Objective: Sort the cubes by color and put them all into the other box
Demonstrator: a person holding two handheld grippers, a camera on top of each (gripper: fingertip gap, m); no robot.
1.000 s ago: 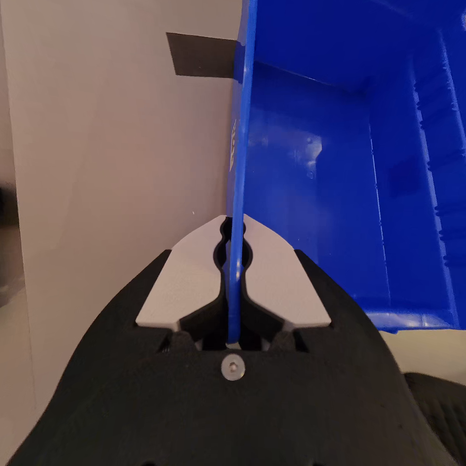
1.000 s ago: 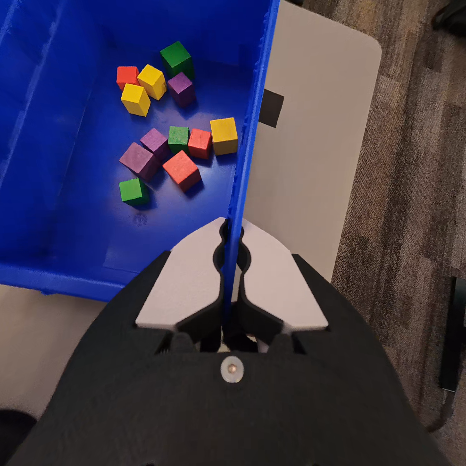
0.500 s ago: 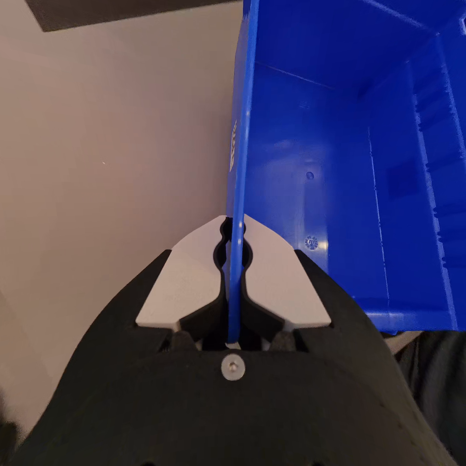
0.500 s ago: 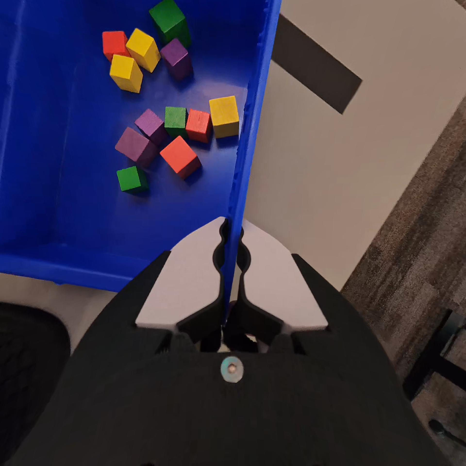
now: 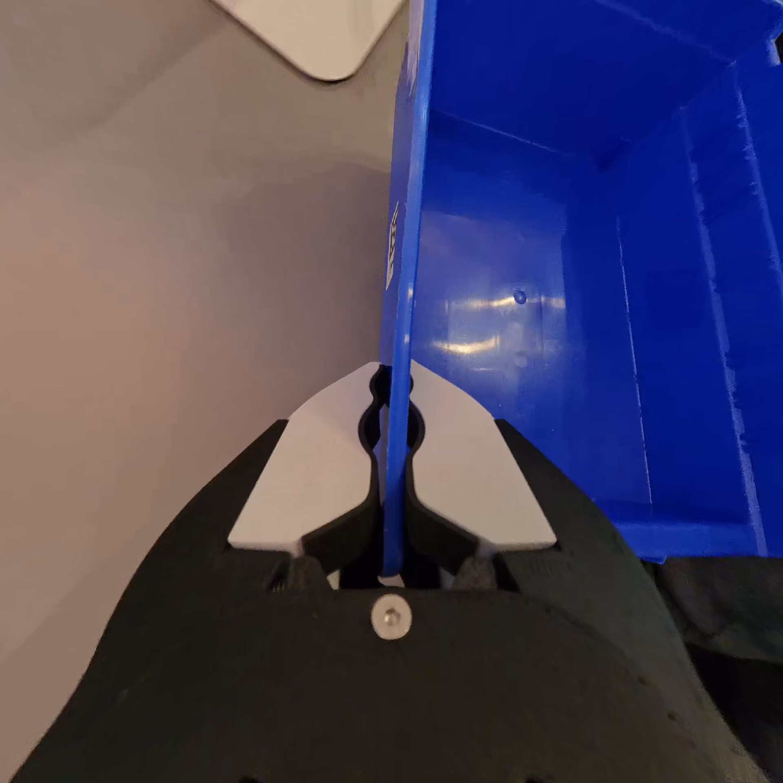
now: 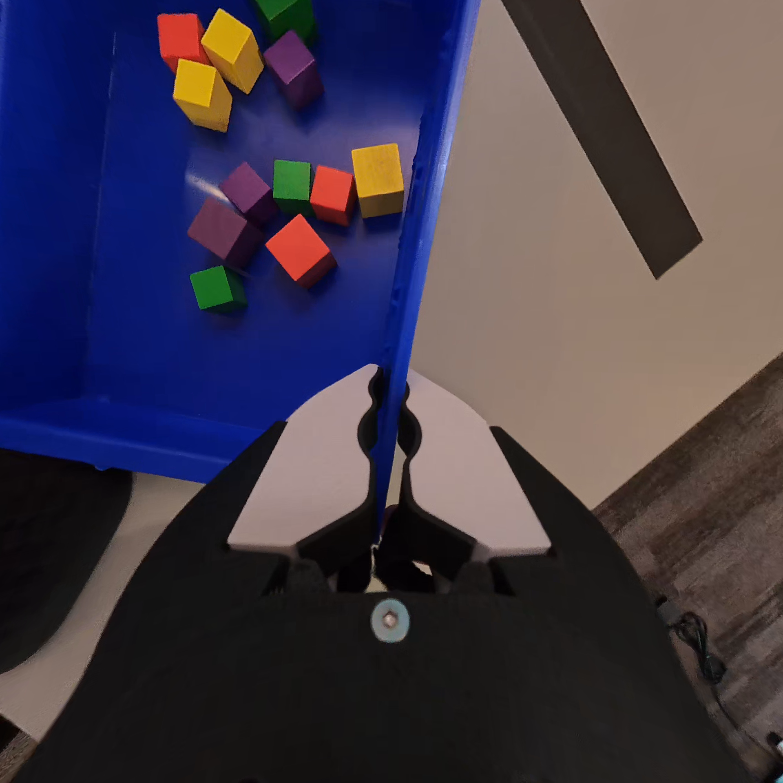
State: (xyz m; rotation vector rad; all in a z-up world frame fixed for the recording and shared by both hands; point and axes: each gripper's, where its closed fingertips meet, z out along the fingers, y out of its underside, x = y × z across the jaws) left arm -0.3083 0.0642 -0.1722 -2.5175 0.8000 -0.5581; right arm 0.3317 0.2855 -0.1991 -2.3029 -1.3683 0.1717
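My left gripper (image 5: 394, 368) is shut on the thin left wall (image 5: 406, 254) of a blue box; both pads press on it. No cubes show in the part of the box seen in the left wrist view. My right gripper (image 6: 390, 373) is shut on the right wall (image 6: 423, 212) of a blue box. On its floor lie several cubes: a red one (image 6: 298, 248), a green one (image 6: 216, 288), a purple one (image 6: 220, 231), a yellow one (image 6: 377, 178), and more at the far end (image 6: 229, 51). I cannot tell whether both views show the same box.
A pale tabletop (image 6: 551, 317) with a black tape strip (image 6: 606, 127) lies right of the box, and its edge meets a dark floor (image 6: 699, 529) with a cable (image 6: 699, 648). In the left wrist view a white rounded corner (image 5: 317, 34) shows at the top.
Both grippers have moved while still clamped on the blue walls. The background has slid: the tape strip left the left view, and it grew larger in the right view. The cubes kept their places.
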